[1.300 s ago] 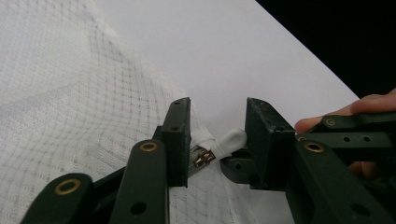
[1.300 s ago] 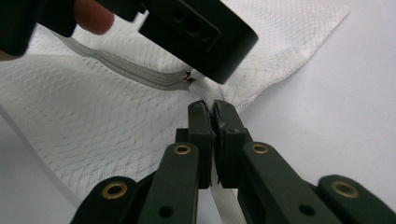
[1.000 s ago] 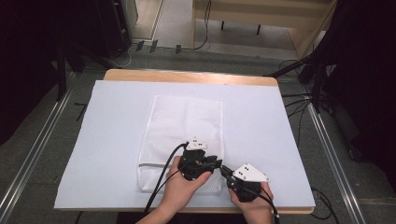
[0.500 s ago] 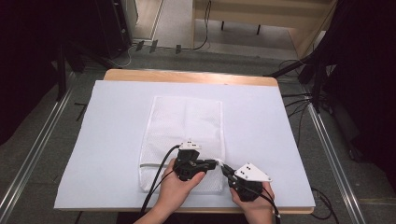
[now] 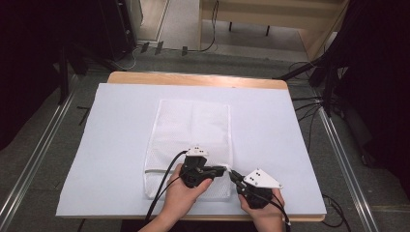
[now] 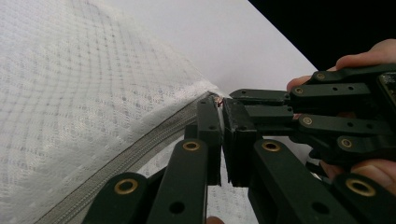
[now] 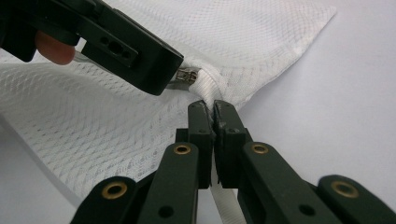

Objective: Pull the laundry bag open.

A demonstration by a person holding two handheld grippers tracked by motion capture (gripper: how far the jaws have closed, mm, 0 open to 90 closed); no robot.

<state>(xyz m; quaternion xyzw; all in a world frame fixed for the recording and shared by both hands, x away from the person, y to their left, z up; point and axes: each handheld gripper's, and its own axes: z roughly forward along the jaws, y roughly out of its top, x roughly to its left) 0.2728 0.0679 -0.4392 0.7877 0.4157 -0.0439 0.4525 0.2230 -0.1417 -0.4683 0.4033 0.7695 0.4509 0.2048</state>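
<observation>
Even bright light, dark surroundings, soft close-ups

a wooden table [image 5: 193, 79] stood under a pale sheet [image 5: 111, 125] that covered nearly all of its top, leaving a strip of bare wood along the far edge. grey floor [image 5: 43, 159] showed on both sides, with metal rails [image 5: 29, 166] running alongside the table and black cables [image 5: 309, 104] lying off to the right. a light wooden frame [image 5: 290, 19] stood beyond the table.
</observation>
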